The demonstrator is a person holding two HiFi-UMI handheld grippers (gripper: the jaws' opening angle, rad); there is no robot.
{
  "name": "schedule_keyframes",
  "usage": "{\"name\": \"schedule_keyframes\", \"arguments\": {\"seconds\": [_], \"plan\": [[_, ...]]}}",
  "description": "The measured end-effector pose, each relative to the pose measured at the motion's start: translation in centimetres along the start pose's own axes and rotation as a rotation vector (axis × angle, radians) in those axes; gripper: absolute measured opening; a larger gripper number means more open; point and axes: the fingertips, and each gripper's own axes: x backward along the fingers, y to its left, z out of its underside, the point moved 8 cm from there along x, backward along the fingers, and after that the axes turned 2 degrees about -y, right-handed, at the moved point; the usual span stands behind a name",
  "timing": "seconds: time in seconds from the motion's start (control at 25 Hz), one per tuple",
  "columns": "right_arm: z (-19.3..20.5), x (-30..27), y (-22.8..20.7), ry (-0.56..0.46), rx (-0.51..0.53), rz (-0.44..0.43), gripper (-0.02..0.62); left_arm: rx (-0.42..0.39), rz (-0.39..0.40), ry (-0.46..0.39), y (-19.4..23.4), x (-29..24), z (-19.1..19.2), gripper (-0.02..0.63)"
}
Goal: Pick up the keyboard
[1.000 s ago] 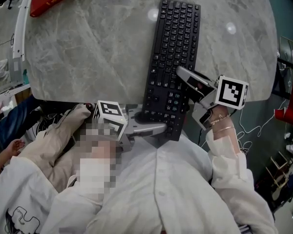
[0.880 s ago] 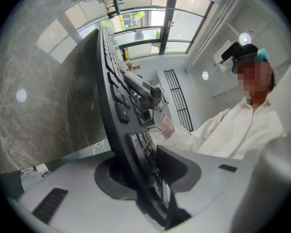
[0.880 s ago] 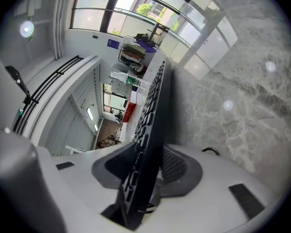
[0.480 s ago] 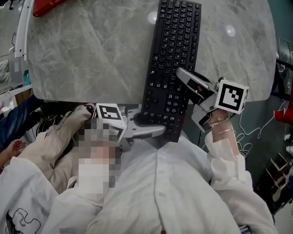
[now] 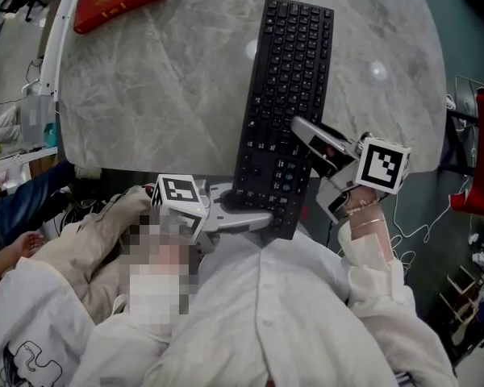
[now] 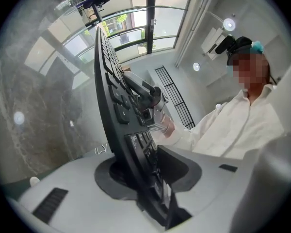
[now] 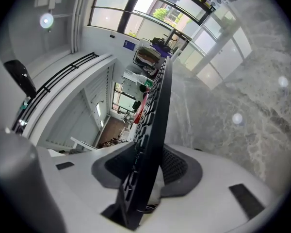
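Keyboard (image 5: 286, 95) lies on the table (image 5: 145, 95), its near end overhanging. My left gripper (image 5: 262, 216) pinches that near end, jaws just eased slightly wider. My right gripper (image 5: 298, 126) pinches its right edge. Grasp made, I judge; next, an even two-handed lift.

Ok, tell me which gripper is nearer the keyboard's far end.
Right. The right gripper clamps the keyboard along its right edge, partway up; the left gripper, whose jaws have just been opening, pinches the near end.
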Motion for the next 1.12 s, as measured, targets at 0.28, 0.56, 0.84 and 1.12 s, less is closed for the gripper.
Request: {"name": "schedule_keyframes", "arguments": {"seconds": [0.28,0.56,0.84,1.12], "plan": [[-0.1,0.2,0.7,-0.02,0.045,-0.043,0.169,-0.056,-0.016,-0.014,-0.2,-0.1,0.2,0.133],[-0.9,0.6,2.5,-0.041,0.082,-0.072,0.169,-0.111,-0.024,-0.044,-1.8,0.2,-0.3,0.135],[2.2,-0.1,-2.1,0.065,-0.146,-0.018,0.169,0.136,-0.042,-0.017,-1.0,-0.4,1.4,0.137],[0.3,-0.2,-1.3,0.047,-0.138,-0.027,0.169,0.122,-0.036,-0.01,-1.5,-0.3,-0.6,0.137]]}}
